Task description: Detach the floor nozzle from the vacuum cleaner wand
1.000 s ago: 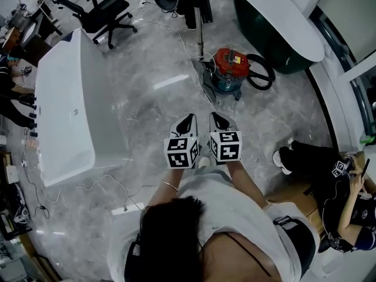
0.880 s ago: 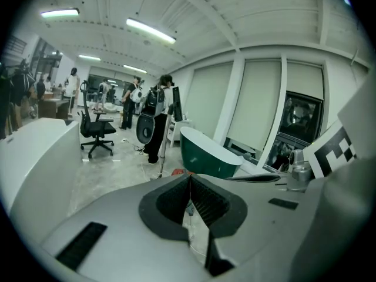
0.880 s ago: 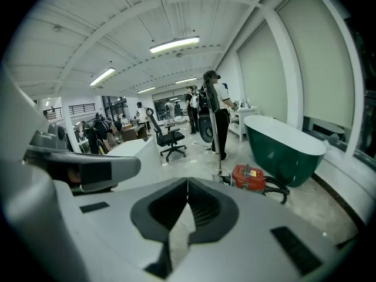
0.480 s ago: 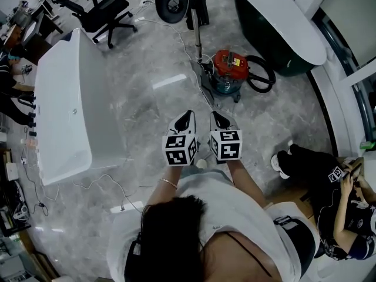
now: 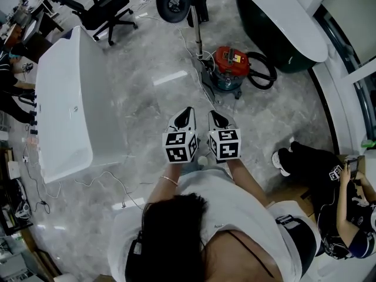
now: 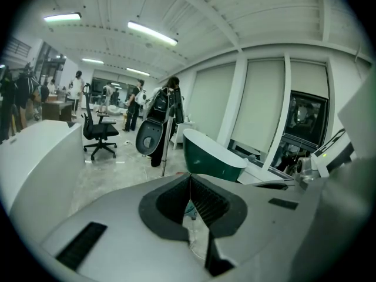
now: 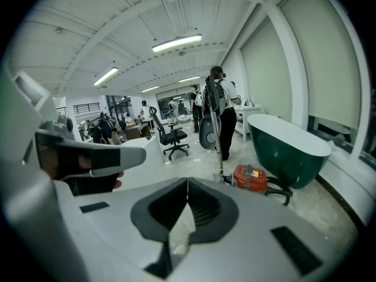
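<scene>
A red canister vacuum (image 5: pixel 230 63) with a black hose (image 5: pixel 262 70) stands on the marble floor ahead of me. Its metal wand (image 5: pixel 198 37) rises upright, and the dark floor nozzle (image 5: pixel 208 86) lies at its foot. In the head view my left gripper (image 5: pixel 186 115) and right gripper (image 5: pixel 215 117) are side by side, well short of the nozzle, both shut and empty. The right gripper view shows the vacuum (image 7: pixel 252 177) and wand (image 7: pixel 218 140) beyond the closed right gripper (image 7: pixel 187 184). The left gripper (image 6: pixel 189 178) is also closed, and its view shows the wand (image 6: pixel 166 148).
A white bathtub (image 5: pixel 64 104) stands at the left and a dark green tub (image 5: pixel 276 34) at the back right. An office chair (image 5: pixel 106 13), loose floor cables (image 5: pixel 106 184) and a person sitting on the floor (image 5: pixel 329 181) at the right are around me.
The left gripper has edged slightly forward toward the vacuum. Both grippers stay shut and empty, and the vacuum has not moved.
</scene>
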